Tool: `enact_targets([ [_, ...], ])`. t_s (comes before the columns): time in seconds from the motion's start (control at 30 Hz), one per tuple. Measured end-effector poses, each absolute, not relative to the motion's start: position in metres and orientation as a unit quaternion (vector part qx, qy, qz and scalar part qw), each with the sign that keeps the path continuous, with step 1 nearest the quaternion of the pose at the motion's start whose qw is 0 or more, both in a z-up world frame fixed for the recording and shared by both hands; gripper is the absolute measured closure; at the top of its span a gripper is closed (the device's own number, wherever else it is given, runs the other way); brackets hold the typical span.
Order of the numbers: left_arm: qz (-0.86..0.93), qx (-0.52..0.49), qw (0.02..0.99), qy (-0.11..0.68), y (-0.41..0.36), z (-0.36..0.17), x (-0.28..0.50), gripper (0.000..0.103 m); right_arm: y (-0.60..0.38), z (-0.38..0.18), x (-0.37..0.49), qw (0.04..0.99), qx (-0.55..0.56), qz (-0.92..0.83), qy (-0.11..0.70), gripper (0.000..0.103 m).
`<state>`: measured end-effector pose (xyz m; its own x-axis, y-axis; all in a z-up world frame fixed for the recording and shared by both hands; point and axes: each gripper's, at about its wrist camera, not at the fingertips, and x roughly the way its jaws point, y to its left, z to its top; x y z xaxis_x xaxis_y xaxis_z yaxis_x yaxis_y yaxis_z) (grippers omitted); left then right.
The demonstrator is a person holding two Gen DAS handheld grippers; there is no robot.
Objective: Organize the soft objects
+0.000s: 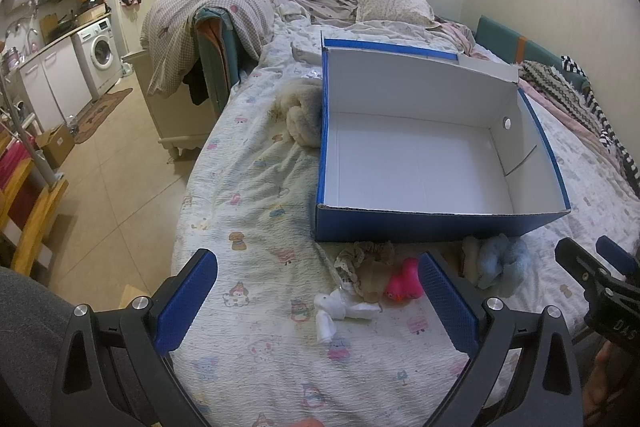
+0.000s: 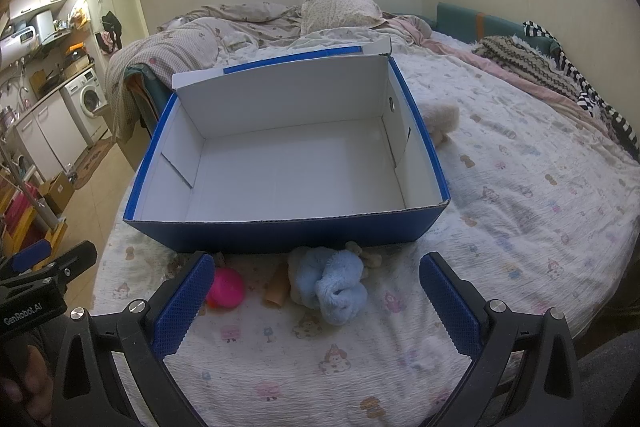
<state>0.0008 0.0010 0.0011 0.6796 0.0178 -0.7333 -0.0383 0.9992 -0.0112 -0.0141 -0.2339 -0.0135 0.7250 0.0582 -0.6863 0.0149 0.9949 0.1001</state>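
I've got my left gripper point(image 1: 318, 301) hanging over the bedsheet point(image 1: 256, 195), fingers spread wide, nothing between them. Right gripper point(image 2: 316, 301) is the same, wide apart and empty. The blue cardboard box point(image 2: 280, 235) sits open on the bed ahead of me, white inside, nothing in it. Along its near wall lie the soft things: a light blue plush toy point(image 2: 336, 287), a pink rubber duck point(image 1: 404, 283) just left of it, a beige lacy cloth point(image 1: 366, 263) touching the duck, and a small white sock point(image 1: 340, 311) nearest me. A cream fluffy toy point(image 1: 302, 119) rests against the box's far left side.
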Motion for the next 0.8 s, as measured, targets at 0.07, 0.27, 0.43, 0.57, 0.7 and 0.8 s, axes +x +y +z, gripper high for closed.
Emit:
enact_targets([
  [0.07, 0.015, -0.013, 0.917, 0.399, 0.0010, 0.0010, 0.0002, 0.003, -0.2339, -0.0136, -0.0141, 0.927, 0.049, 0.011, 0.370, 0.000],
  [0.27, 0.015, -0.014, 0.917, 0.399, 0.0014, 0.0012, 0.0000, 0.003, -0.2341, -0.0135, -0.0140, 0.927, 0.050, 0.011, 0.371, 0.000],
  [0.43, 0.015, -0.014, 0.916, 0.400, 0.0016, 0.0013, 0.0000, 0.003, -0.2341, -0.0135, -0.0140, 0.927, 0.049, 0.012, 0.371, 0.000],
  [0.57, 0.015, -0.014, 0.916, 0.400, 0.0017, 0.0012, 0.0001, 0.003, -0.2343, -0.0139, -0.0139, 0.928, 0.047, 0.013, 0.370, 0.000],
  [0.7, 0.016, -0.013, 0.917, 0.399, 0.0019, 0.0016, -0.0003, 0.003, -0.2334, -0.0138, -0.0137, 0.927, 0.048, 0.013, 0.371, 0.000],
  [0.8, 0.018, -0.013, 0.917, 0.397, 0.0027, 0.0024, -0.0001, 0.003, -0.2333, -0.0139, -0.0126, 0.924, 0.053, 0.021, 0.377, 0.000],
])
